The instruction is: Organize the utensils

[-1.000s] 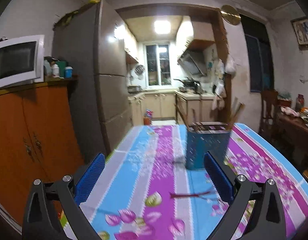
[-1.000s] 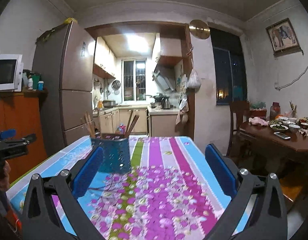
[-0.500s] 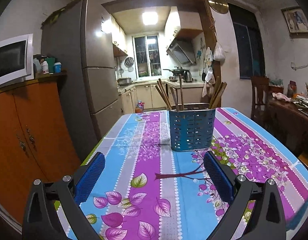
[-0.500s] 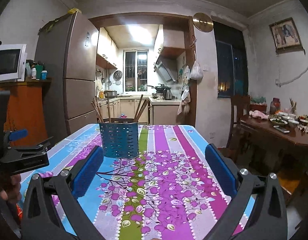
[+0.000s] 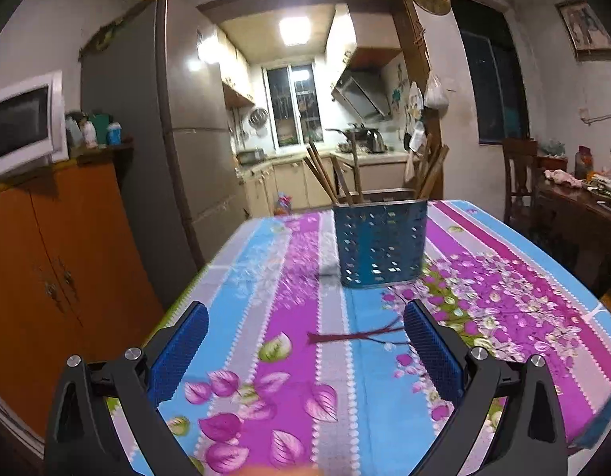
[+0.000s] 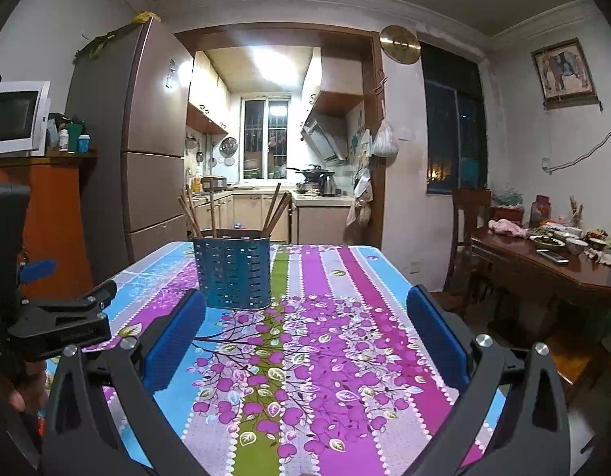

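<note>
A blue perforated utensil holder (image 5: 380,242) stands upright on the flowered tablecloth (image 5: 289,317), with several brown chopsticks (image 5: 323,176) leaning out of it. The same holder (image 6: 234,271) with chopsticks (image 6: 274,208) shows in the right wrist view, far left of centre. My left gripper (image 5: 305,353) is open over the near table, well short of the holder, nothing between its blue pads. My right gripper (image 6: 305,337) is open too, to the right of the holder and empty. The left gripper's black body (image 6: 63,323) appears at the left edge, held by a hand.
An orange cabinet (image 5: 59,261) with a white microwave (image 5: 23,119) and a grey fridge (image 5: 146,150) flank the table's left side. A wooden chair (image 6: 470,234) and a cluttered dark side table (image 6: 551,258) stand on the right. The kitchen doorway lies behind the table.
The left wrist view has swung and blurred, the holder sitting a little farther and higher than half a second ago. In the right wrist view the holder has come slightly nearer. Both grippers stay open.
</note>
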Demonstrator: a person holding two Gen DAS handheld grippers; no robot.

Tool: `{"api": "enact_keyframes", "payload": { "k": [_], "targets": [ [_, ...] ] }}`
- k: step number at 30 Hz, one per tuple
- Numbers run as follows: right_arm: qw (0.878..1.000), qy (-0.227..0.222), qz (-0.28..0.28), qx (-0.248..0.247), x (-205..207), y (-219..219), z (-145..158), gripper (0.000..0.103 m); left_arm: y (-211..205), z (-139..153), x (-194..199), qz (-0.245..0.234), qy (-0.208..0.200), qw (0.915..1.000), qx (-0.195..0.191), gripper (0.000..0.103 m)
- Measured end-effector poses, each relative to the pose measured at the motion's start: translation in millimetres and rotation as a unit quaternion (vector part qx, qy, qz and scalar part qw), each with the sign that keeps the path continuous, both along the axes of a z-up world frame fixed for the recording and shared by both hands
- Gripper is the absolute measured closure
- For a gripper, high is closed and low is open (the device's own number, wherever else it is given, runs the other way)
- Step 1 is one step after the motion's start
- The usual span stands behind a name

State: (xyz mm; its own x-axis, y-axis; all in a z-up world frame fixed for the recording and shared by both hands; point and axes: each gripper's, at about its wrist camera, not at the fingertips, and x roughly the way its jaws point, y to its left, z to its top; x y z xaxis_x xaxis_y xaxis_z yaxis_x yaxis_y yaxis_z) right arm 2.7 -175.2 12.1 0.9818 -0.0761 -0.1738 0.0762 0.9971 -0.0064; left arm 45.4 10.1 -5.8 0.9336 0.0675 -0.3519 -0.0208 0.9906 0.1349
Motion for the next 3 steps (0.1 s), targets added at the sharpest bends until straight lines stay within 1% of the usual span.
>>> {"api": "enact_keyframes", "payload": {
  "k": [3],
  "targets": [
    [1.0,0.006,-0.001,-0.003,0.6,2.3,-1.4,0.005,-0.4,-4.1,0.9,0.001,0.008,1.0,0.0,0.004]
  ]
}}
